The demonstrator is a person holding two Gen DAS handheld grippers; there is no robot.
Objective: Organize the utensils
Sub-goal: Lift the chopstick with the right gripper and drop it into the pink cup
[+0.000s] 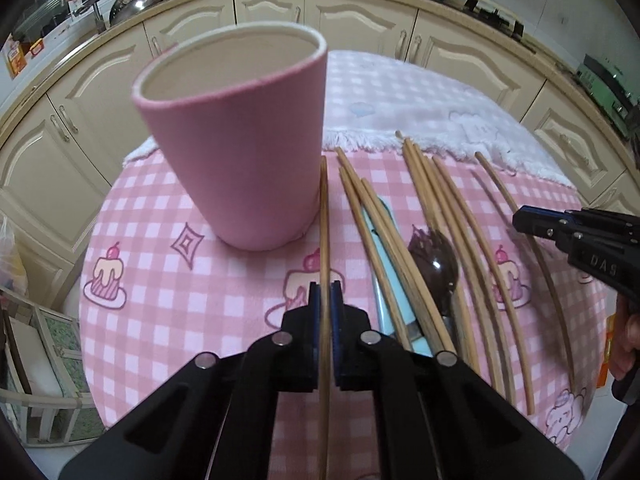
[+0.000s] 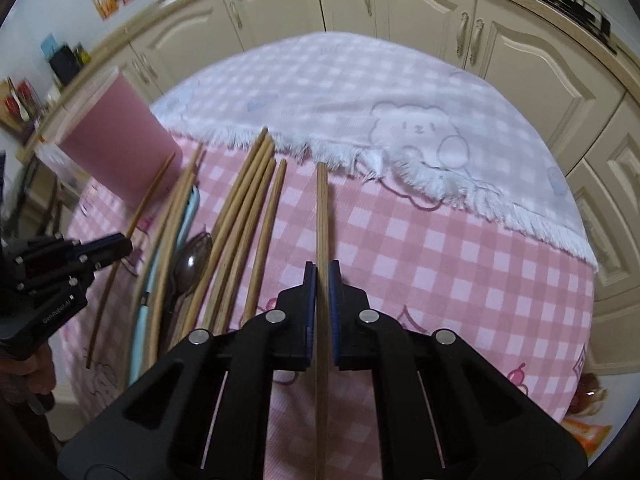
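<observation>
The tall pink cylindrical cup (image 1: 236, 140) stands upright and empty on the pink checked counter cloth (image 1: 160, 280); no utensil is yet contained. The left gripper (image 1: 326, 296) is clamped on one wooden chopstick (image 1: 324, 216) just beside the cup; the right gripper (image 2: 322, 276) is clamped on another wooden chopstick (image 2: 322, 208). The cup could be tipped if a long stick is swung against it.

Cup (image 1: 236, 148) stands upright on the bench (image 1: 168, 280), at the left end of the utensil row; one chopstick (image 1: 324, 220) lies just right of the cup, between the pads of the left hand-held gripper (image 1: 326, 300); further right lie more chopsticks (image 1: 452, 216), laid over a spoon (image 1: 436, 268); at the far right a single chopstick (image 2: 322, 216) lies apart, between the pads of the right hand-held gripper (image 2: 322, 280); a fringed cloth (image 2: 360, 92) lies on the bench behind the row.
</observation>
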